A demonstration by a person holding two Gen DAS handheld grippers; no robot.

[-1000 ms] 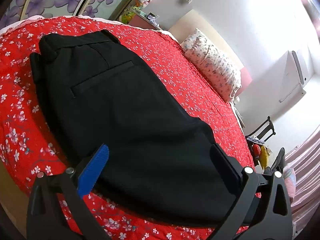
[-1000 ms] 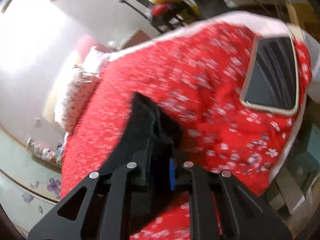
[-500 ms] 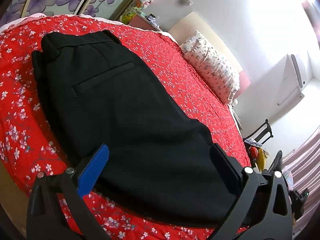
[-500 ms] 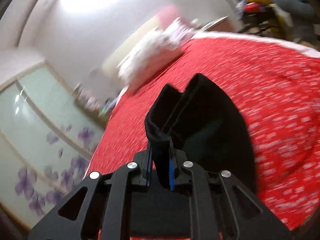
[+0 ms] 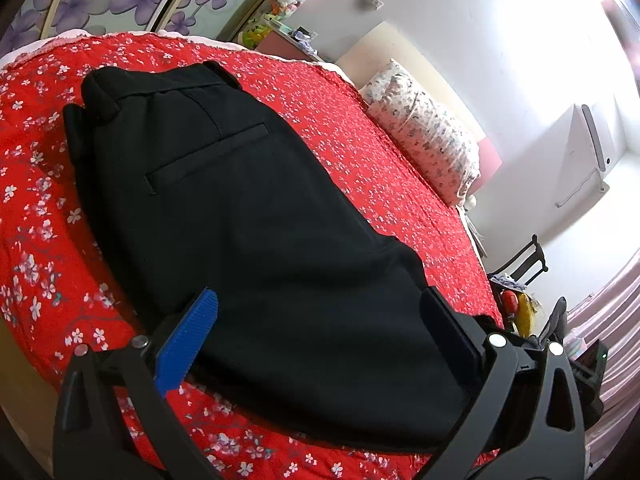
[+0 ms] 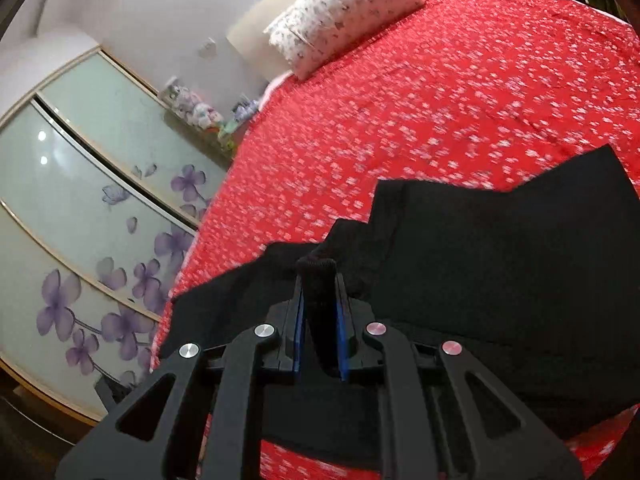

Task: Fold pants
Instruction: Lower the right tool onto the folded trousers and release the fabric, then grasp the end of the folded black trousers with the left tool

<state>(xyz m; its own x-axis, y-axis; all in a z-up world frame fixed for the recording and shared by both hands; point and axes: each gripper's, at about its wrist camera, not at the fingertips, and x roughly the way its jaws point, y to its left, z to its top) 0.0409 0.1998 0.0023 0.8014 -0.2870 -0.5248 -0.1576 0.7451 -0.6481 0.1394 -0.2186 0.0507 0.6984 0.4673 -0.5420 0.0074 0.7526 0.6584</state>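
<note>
Black pants (image 5: 240,208) lie on the red flowered bedspread (image 5: 380,168), waistband and back pocket at the far end. My left gripper (image 5: 320,304) hangs open just over the near end of the pants; its blue pad (image 5: 188,340) and black finger (image 5: 444,324) stand wide apart and pinch nothing. In the right wrist view, my right gripper (image 6: 319,280) is shut on a bunched edge of the black pants (image 6: 500,280), lifted between the blue pads. The rest of that cloth spreads to the right and below over the bedspread (image 6: 400,120).
A flowered pillow (image 5: 428,148) lies at the head of the bed, pillow (image 6: 340,12). A wardrobe with purple flower doors (image 6: 92,208) stands along one side. A dark chair (image 5: 524,260) with clutter stands past the bed's far corner.
The right gripper has swung across the bed with the pants edge still pinched, now facing the wardrobe and pillow. The left gripper and the pants under it have stayed put.
</note>
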